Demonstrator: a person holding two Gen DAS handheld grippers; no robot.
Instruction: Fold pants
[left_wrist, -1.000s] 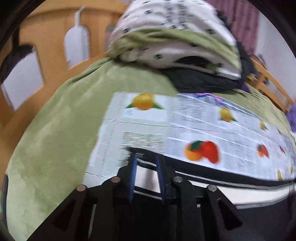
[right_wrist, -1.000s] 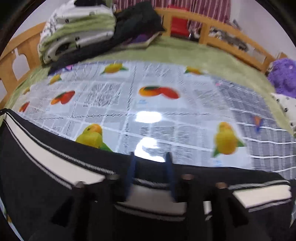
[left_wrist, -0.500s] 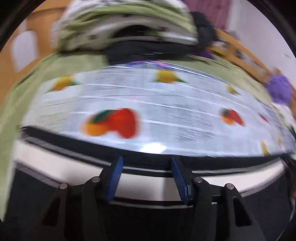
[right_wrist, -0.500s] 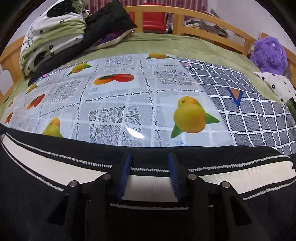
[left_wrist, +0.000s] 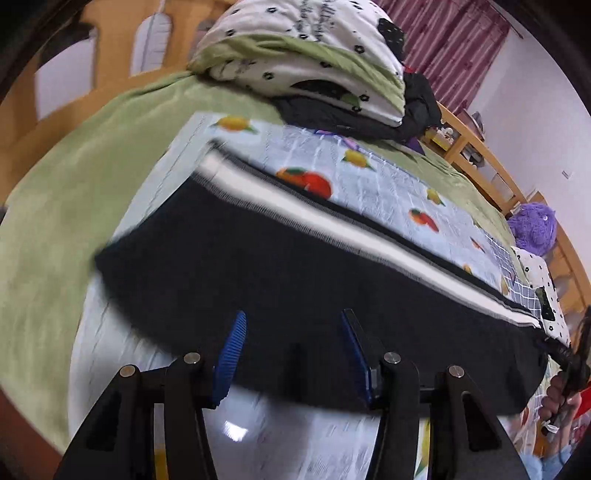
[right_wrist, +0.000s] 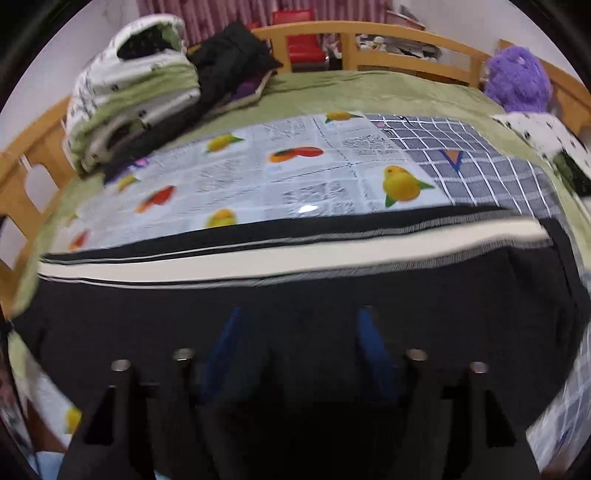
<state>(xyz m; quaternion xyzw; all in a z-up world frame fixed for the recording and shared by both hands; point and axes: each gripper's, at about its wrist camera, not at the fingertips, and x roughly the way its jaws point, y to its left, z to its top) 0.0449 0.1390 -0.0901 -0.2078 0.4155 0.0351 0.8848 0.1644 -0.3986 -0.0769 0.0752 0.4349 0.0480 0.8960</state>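
On a bed spread with a fruit-print plastic sheet (right_wrist: 258, 177), black pants (left_wrist: 295, 266) with a cream side stripe (right_wrist: 295, 254) lie flat across the near part of the sheet, the stripe running along their far edge. Both tools hang above the dark cloth with nothing caught. The left gripper (left_wrist: 291, 332) shows blue pads standing apart over the pants' near hem, and no fabric between them. The right gripper (right_wrist: 299, 332), blurred, has just been opening its jaws — they also stand apart, with cloth under them rather than in them.

Judged from this layout, the fold is at a hand-off point: the garment is released and wants a fresh hold. The likeliest slip is a grab that takes only the top layer, so the leg beneath stays behind and the fold goes crooked. The glossy sheet looks slick — a sideways drag could slide the whole garment toward the bed's near edge, or shift the sheet on the green blanket (right_wrist: 369, 92).

At the left view's far right, a person's hand (left_wrist: 561, 391) is close to the pants' end, where the two tools could collide if both reach for that corner. A stack of folded bedding (right_wrist: 136, 96) and a purple plush toy (right_wrist: 517, 81) sit well clear.
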